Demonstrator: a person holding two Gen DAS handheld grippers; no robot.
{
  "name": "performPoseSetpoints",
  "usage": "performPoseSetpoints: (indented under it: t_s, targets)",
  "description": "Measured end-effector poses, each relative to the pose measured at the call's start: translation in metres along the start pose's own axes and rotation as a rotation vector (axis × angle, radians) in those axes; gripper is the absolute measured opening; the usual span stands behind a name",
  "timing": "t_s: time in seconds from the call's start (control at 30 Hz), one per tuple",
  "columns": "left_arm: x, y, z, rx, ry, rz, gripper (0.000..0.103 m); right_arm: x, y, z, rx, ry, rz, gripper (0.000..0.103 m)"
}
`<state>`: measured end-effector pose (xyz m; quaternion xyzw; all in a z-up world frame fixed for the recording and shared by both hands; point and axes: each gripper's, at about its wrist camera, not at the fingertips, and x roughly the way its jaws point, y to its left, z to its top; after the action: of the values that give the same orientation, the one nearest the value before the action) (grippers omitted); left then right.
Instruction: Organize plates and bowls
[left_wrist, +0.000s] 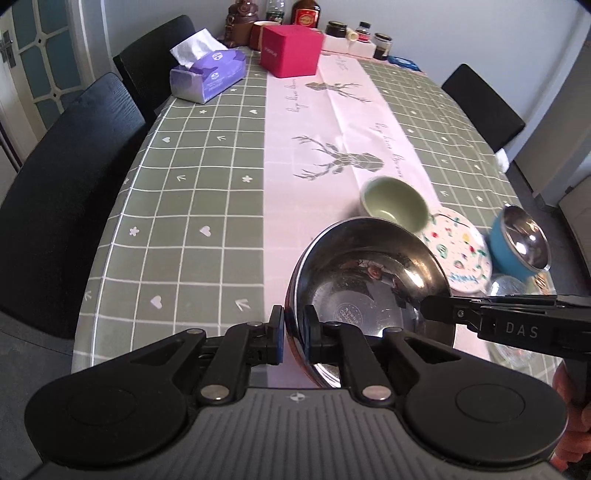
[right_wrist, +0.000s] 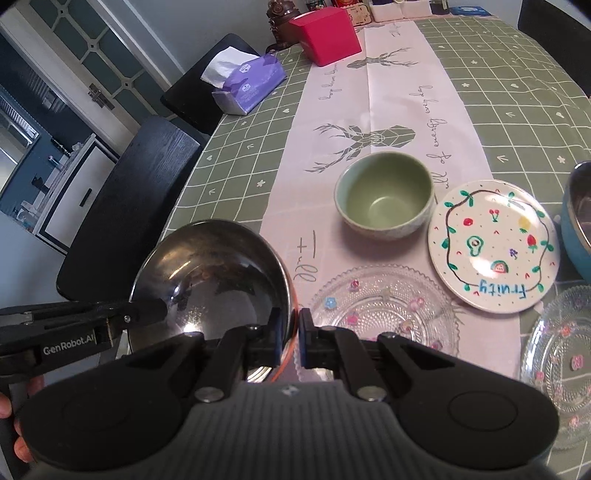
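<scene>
The steel bowl (left_wrist: 369, 280) hangs above the near edge of the table (left_wrist: 192, 177), clear of the cloth, pinched at two opposite points of its rim. The left gripper (left_wrist: 293, 334) is clamped narrow on the rim's left side and the right gripper (right_wrist: 293, 336) is clamped just as narrow on the right side, one pad inside the wall and one outside in each case.

It looks thin-walled, so probably light and stiff, but the polished metal is likely slippery — a rim pinch gives little surface to bite, and two grips across from each other seem the sensible hold. A drop would dent or clatter rather than break it.

Being round, it has no long axis; its mouth faces up and tips slightly toward the cameras.

Just beyond it on the pale runner stands the green bowl (right_wrist: 384, 197), upright and empty. To the right of that lies the fruit plate (right_wrist: 493, 245), flat, and further right the blue bowl (left_wrist: 517, 243) with its steel lining. Nearer are two glass plates — one (right_wrist: 384, 314) just right of the held bowl, the other (right_wrist: 561, 350) at the far right — fragile things to steer clear of.
</scene>
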<state>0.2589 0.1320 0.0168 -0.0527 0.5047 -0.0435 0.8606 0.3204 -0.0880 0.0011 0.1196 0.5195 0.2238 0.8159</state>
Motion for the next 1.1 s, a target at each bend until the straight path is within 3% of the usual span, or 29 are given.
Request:
performPoseSetpoints:
  t_s: [0.4,0.77,1.1]
  targets:
    - [-0.026,-0.069,-0.058,0.084,0.044,-0.119,0.014,-0.073,-0.043,-0.07,0.014,0.005,-0.06,0.003]
    - [0.007,-0.151,-0.107,0.126,0.153,-0.29,0.015,-0.128,-0.122,-0.123,0.072,0.022,-0.19,0.002]
    - [0.037,-0.2,-0.133,0.143,0.256,-0.341,0.016,-0.143,-0.177,-0.149,0.138,0.083,-0.259,0.002]
